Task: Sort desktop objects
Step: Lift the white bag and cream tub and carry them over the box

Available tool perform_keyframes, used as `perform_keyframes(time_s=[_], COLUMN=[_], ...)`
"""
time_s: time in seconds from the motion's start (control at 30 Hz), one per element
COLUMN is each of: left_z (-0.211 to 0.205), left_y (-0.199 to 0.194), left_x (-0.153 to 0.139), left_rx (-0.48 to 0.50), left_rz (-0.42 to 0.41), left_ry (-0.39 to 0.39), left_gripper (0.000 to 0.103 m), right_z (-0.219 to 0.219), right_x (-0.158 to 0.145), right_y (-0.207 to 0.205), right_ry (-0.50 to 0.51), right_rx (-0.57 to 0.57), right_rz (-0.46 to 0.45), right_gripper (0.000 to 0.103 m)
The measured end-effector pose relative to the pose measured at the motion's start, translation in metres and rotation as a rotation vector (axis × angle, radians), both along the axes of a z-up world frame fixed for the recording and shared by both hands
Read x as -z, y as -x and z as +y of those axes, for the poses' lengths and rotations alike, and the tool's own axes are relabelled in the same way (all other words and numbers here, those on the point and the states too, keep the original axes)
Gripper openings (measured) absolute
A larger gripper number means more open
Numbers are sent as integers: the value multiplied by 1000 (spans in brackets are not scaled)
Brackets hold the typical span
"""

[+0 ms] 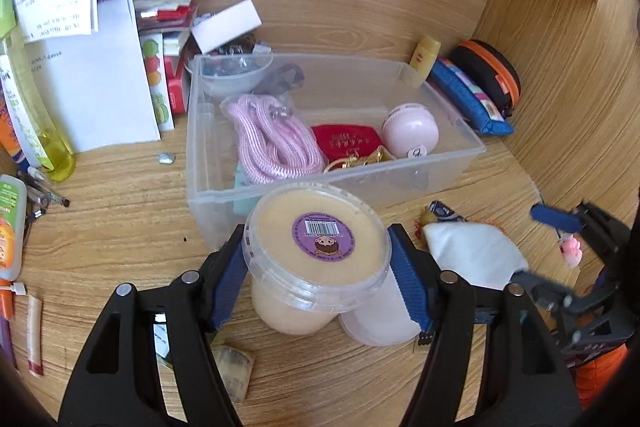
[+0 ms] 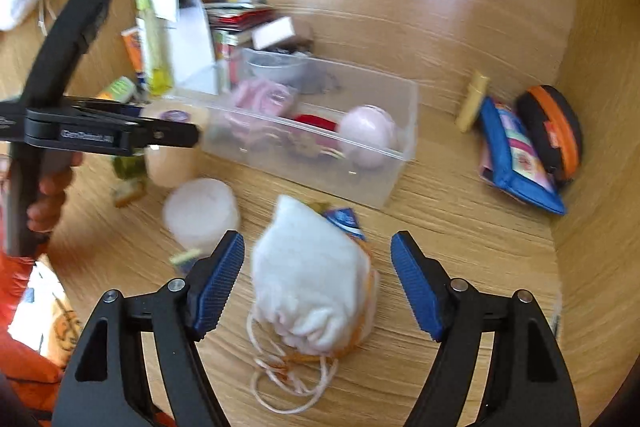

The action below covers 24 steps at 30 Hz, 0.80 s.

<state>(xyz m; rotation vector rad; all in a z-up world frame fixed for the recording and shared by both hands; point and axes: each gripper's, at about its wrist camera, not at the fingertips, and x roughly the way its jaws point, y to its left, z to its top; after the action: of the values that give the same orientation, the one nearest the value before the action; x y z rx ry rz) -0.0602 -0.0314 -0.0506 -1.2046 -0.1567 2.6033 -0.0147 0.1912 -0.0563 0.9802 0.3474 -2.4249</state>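
Left gripper (image 1: 318,277) clamping tub (image 1: 316,259) w/ jaws pressing both sides under lid rim, holding it just in front of clear bin (image 1: 460,131), above surface (image 1: 120,195). Risk: slick tub slipping out of jaws, or clipping bin's near wall going in. Right gripper (image 2: 318,281) hanging w/ jaws spread wide, gripping nothing, straddling white pouch (image 2: 308,287) lying on surface. Risk: loose drawstring (image 2: 280,387) snagging, soft cloth bunching, jaws grabbing only fabric.
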Motion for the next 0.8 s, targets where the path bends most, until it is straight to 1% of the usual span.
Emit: perform_keyframes(time_s=[0.07,0.13,0.23,0.3,0.37,0.47,0.57,0.6,0.63,0.67,0.7,0.73,0.77,0.8], left_z=[0,0,-1,-1,-1,0,1,1,1,1,1,1,1,0], left_y=[-2,-2,-1,0,0,0,1,1,1,1,2,3,3,2], left_x=[-3,-4,-2,0,2,3,4,4,4,5,5,5,5,4], left_rx=[7,10,11,13,12,12,10,9,6,4,1,-1,-1,-1], left_rz=[12,17,6,-1,-5,-11,-10,-10,-10,-12,-14,-15,-17,-18], left_ry=[-12,-12,-20,-23,-18,-20,-18,-17,-18,-18,-18,-17,-19,-20], left_gripper=[67,67,67,67,67,67,67,67,67,67,67,67,67,67], right_z=[-4,-9,-12,-11,-8,-6,-9,-12,-13,-16,-18,-20,-21,-21], right_x=[6,16,30,37,41,47,58,64,64,63,62,60,58,55], right_y=[3,8,15,20,24,30,38,40,39,39,40,40,41,42], right_ry=[19,17,-14,-46,-53,-59,-82,-89,-90,-87,-86,-78,-63,-40], right_rx=[-24,-30,-15,19,30,35,28,31,29,19,17,16,7,-7], right_rz=[-45,-94,-134,-144,-153,-178,-226,-235,-212,-211,-209,-206,-210,-222], right_gripper=[73,73,73,73,73,82,82,85,85,81,71,67,59,54])
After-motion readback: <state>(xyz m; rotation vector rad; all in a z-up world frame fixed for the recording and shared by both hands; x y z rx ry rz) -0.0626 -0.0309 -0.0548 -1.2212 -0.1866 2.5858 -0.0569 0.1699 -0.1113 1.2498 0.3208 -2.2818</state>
